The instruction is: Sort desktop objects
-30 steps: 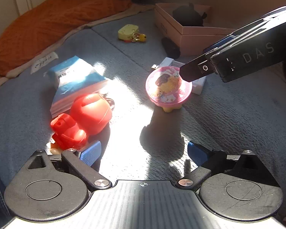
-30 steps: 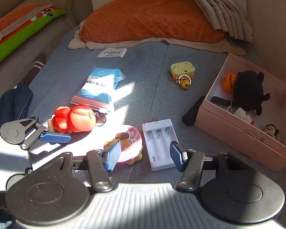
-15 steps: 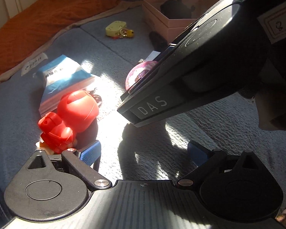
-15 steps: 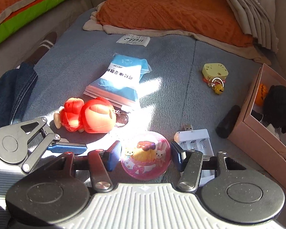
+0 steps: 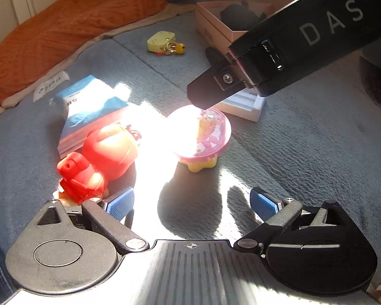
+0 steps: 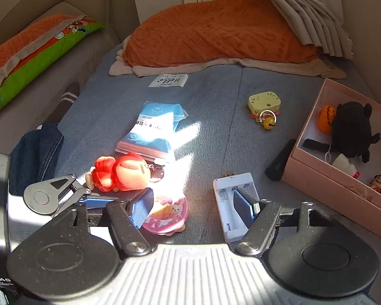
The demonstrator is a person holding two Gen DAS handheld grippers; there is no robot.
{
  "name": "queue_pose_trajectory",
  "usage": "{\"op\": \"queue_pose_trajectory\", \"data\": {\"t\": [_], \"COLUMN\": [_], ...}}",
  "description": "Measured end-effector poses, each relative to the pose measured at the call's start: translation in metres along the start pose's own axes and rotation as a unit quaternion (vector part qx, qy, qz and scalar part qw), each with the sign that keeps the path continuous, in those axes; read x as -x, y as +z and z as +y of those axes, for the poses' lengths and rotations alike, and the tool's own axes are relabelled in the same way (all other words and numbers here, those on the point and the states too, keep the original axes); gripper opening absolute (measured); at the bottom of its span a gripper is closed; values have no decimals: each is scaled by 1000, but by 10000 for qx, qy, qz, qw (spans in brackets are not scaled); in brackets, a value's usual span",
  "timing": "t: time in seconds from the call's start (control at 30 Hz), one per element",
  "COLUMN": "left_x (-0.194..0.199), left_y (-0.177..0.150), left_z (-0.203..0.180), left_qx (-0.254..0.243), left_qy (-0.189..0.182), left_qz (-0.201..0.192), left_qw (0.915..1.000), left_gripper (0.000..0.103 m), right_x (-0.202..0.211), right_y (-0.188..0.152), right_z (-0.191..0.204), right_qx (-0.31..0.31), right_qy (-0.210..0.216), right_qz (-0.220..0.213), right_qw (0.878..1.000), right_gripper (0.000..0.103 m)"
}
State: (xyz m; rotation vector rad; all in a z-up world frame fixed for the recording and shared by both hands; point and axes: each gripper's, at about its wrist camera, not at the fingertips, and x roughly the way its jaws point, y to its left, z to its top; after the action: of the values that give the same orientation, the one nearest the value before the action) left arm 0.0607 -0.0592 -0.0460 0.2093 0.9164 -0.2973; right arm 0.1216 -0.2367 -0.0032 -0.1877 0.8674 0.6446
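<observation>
Pink and domed, the round toy (image 6: pixel 168 214) sits on its yellow foot in a patch of sun near the front edge of the grey-blue blanket (image 6: pixel 210 127). The right gripper (image 6: pixel 194 209) hangs over it with its jaws opening — the left blue pad (image 6: pixel 141 209) is just beside the dome's rim, the right pad over the white battery holder (image 6: pixel 232 203), and neither presses on the toy. In the left wrist view that gripper's black body crosses in from the upper right, its tip above the pink toy (image 5: pixel 203 132).

The left gripper (image 5: pixel 191 203) is spread wide with only sunlit blanket between its pads, and a red doll keychain (image 5: pixel 99 160) lies just beside its left pad.

Behind the doll lies a blue tissue pack (image 6: pixel 156 129). Towards the blanket's far edge sits a yellow keychain (image 6: pixel 264 104). Along the right edge stands a pink box (image 6: pixel 337 190) holding a black plush (image 6: pixel 351 129), an orange toy and a small figure, with a black cylinder (image 6: pixel 279 160) against its near wall.
</observation>
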Motion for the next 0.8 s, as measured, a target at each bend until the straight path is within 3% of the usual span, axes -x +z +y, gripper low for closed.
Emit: {"op": "queue_pose_trajectory", "data": {"t": [0.07, 0.2, 0.27, 0.33, 0.43, 0.57, 0.67, 0.73, 0.8], "left_x": [-1, 0, 2, 1, -2, -6, -6, -5, -2], "left_y": [1, 3, 2, 2, 0, 0, -1, 0, 2], "left_z": [4, 11, 9, 7, 6, 10, 9, 7, 4], "left_qx": [122, 417, 446, 415, 414, 468, 442, 409, 399], "left_qy": [40, -44, -78, -54, -4, 47, 49, 67, 74], "left_qz": [-10, -141, -272, -350, -296, -256, -256, -295, -410], "left_qw": [9999, 9990, 9986, 9985, 9987, 9986, 9987, 9987, 9983], "left_gripper": [100, 100, 100, 101, 101, 101, 101, 101, 101], "right_x": [-11, -41, -51, -45, -31, -9, 1, 5, 13], "right_y": [-6, -17, -23, -23, -28, -53, -64, -67, -66], "right_z": [-13, -29, -31, -30, -24, -25, -40, -53, -61], "right_qx": [-36, -76, -54, -34, 420, 1300, 1488, 1273, 803], "right_qy": [-374, -603, -582, -496, -453, -616, -1358, -2090, -2532], "right_qz": [118, 404, 564, 573, 740, 1159, 1199, 1147, 1050], "right_qw": [9992, 9973, 9967, 9971, 9953, 9828, 9721, 9628, 9583], "right_gripper": [70, 69, 56, 52, 52, 52, 61, 63, 68]}}
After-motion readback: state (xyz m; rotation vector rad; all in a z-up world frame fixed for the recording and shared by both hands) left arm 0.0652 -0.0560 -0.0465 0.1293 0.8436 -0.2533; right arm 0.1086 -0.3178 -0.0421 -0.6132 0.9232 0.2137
